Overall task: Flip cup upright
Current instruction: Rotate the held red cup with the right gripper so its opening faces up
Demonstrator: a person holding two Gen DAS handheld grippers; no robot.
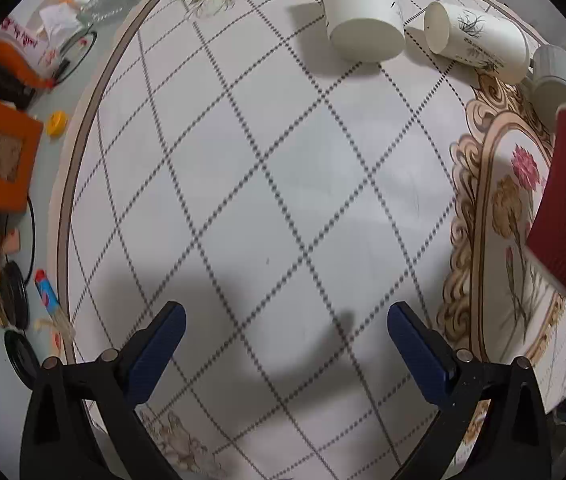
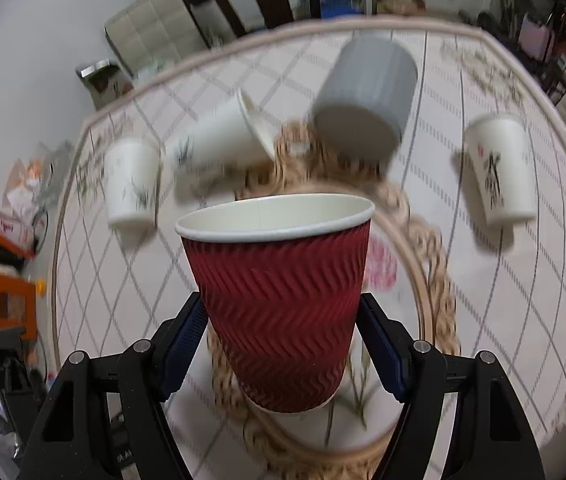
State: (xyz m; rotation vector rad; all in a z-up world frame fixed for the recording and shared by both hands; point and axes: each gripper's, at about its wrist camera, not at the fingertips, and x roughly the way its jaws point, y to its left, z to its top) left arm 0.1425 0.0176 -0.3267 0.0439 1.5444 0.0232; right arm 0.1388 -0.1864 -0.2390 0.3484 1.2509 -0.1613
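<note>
Round counter (image 2: 523,300) with checked cloth, far below. Right hand-held gripper (image 2: 283,338) squeezes red ribbed paper cup (image 2: 279,304), mouth up, in air. Left hand-held gripper (image 1: 286,334) wide, nothing inside. Risk: soft cup slips or drops crooked, tips again; gray ribbed cup (image 2: 363,96) ahead could get bumped.

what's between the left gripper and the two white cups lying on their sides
Left wrist view: only bare checked tablecloth lies between the open left gripper and the white cups.

Patterned table (image 1: 283,184): three white cups (image 1: 363,8) inverted, one (image 1: 479,40) sideways, grey cup (image 2: 367,92) inverted.
</note>
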